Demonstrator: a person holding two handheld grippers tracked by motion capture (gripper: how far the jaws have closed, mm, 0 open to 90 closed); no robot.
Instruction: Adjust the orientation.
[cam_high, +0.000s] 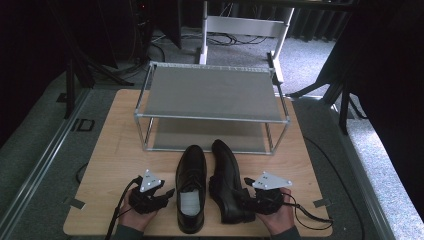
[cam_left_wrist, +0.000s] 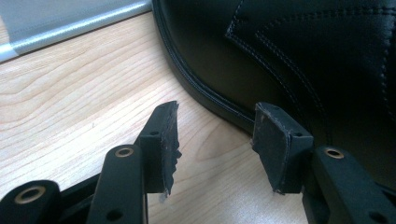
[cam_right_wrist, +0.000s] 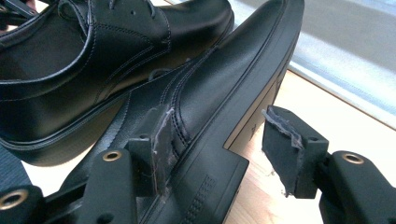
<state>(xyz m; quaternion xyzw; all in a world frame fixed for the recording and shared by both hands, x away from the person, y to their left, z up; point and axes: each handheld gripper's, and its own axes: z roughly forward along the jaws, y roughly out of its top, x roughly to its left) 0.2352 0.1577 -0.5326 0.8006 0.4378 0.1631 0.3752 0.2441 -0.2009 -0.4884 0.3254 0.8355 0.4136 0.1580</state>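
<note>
1. Looking from above, two black shoes lay on the table (cam_high: 105, 165) before a shelf rack (cam_high: 210, 95): left shoe (cam_high: 190, 187) upright beside the left gripper (cam_high: 167, 194), right shoe (cam_high: 229, 182) tipped against the right gripper (cam_high: 245, 192).
2. Left gripper view: jaws stood apart on nothing, the left shoe just beyond them.
3. Right gripper view: jaws stood apart astride the right shoe's heel, one pad (cam_right_wrist: 161, 149) touching.

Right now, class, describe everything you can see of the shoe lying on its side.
The tipped shoe is a black, smooth, leather-looking dress shoe with stitched seams and a black ridged heel block. It lies on its side on the wooden table, toe toward the metal rack, leaning against the upright shoe. The right claw straddles its heel; one pad rests on the upper, the other stands clear.
</note>
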